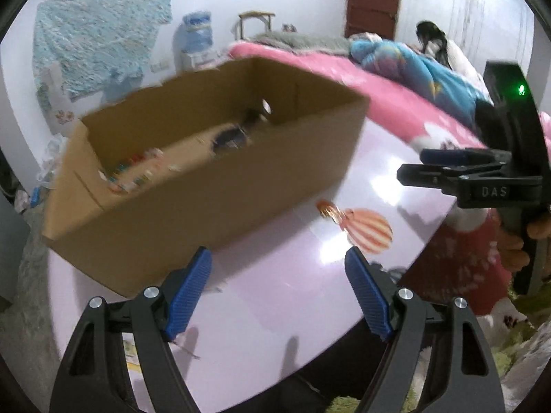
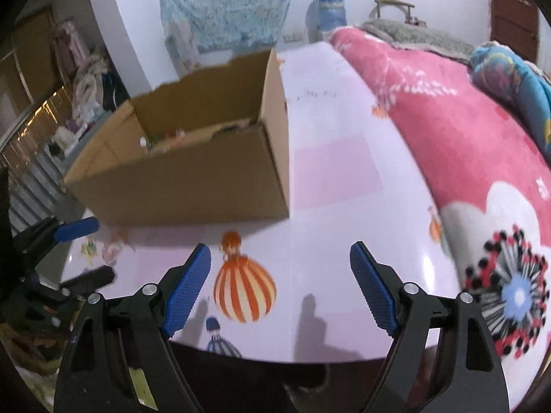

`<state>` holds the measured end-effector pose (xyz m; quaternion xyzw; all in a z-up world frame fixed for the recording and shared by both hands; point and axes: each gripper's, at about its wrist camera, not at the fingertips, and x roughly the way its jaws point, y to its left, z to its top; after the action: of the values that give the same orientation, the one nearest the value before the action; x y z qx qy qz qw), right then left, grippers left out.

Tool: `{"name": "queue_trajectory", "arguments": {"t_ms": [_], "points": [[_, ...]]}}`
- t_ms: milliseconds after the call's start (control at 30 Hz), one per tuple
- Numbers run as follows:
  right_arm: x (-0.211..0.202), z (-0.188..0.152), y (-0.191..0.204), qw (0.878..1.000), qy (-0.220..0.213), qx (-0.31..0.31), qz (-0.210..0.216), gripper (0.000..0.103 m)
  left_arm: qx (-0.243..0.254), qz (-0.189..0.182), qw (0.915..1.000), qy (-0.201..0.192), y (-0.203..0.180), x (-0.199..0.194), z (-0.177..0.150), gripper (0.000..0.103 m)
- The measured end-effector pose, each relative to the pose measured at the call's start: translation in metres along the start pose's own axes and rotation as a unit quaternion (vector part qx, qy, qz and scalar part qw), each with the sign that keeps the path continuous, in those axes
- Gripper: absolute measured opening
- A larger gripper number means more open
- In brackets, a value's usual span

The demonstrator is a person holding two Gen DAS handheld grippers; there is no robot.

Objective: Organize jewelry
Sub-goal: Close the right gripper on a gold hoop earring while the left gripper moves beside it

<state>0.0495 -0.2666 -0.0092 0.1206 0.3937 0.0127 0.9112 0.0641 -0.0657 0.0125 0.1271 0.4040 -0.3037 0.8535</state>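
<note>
1. A cardboard box (image 1: pixel 206 172) stands on the left half of a glossy lilac table (image 1: pixel 275 292), its open top showing small, blurred colourful jewelry (image 1: pixel 134 172) on the floor of the box near its left end.
2. The left gripper (image 1: pixel 277 261) hangs over the table's near edge, jaws wide and empty, the box just beyond its left finger.
3. Bare tabletop with a striped balloon print (image 2: pixel 244 289) lies open right of the box.
4. The right gripper (image 2: pixel 280 256) hovers there, jaws wide, holding nothing.
5. A pink blanket (image 2: pixel 447 120) lines the table's right edge.
</note>
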Motion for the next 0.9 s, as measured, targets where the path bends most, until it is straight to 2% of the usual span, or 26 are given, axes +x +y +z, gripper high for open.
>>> {"name": "queue_trajectory", "arguments": {"t_ms": [133, 267, 400, 567, 767, 900], "points": [[0.014, -0.006, 0.012, 1.0, 0.013, -0.017, 0.003, 0.065, -0.004, -0.005, 0.9998, 0.018, -0.007, 0.021, -0.007, 0.078], [0.025, -0.008, 0.016, 0.999, 0.027, -0.032, 0.007, 0.049, -0.003, 0.012, 0.9994, 0.033, -0.01, 0.033, -0.012, 0.067], [0.036, -0.01, 0.02, 0.998, 0.036, -0.051, 0.011, 0.039, -0.011, 0.005, 0.9992, 0.037, -0.008, 0.038, -0.015, 0.058], [0.046, -0.015, 0.025, 0.996, 0.038, -0.078, 0.012, 0.032, -0.006, -0.005, 0.999, 0.044, -0.01, 0.044, -0.015, 0.049], [0.054, -0.017, 0.032, 0.992, 0.036, -0.121, 0.012, 0.03, 0.008, -0.015, 0.9987, 0.049, -0.017, 0.05, -0.013, 0.042], [0.056, -0.017, 0.036, 0.988, 0.033, -0.153, 0.014, 0.017, 0.013, -0.021, 0.9984, 0.051, -0.02, 0.052, -0.011, 0.036]]}}
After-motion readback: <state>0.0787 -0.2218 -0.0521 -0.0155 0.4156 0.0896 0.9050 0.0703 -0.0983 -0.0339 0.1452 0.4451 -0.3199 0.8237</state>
